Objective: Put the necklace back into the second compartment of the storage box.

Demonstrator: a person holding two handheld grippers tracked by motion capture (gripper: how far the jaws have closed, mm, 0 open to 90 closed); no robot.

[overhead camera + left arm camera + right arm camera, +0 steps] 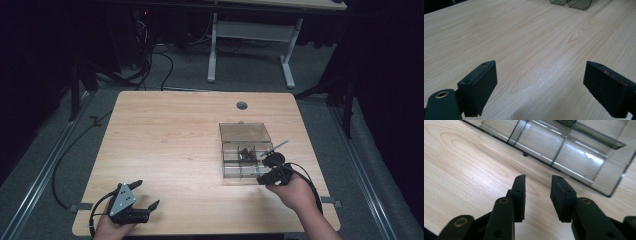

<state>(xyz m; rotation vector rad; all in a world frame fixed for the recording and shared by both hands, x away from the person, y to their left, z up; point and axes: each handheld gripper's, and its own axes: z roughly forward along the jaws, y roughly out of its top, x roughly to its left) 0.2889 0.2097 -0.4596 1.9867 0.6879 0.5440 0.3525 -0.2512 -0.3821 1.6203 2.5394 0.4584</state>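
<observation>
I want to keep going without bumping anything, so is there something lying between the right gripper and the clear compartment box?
Nothing visible does. The right gripper has its jaws open and empty, with bare table between them and the clear compartment box.

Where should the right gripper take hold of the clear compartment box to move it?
Probably the near wall of the clear compartment box, from the person's side. That thin upright edge faces the right gripper, whose empty jaws stand slightly apart just short of it. The open lid lies flat behind, blocking the far side.
</observation>
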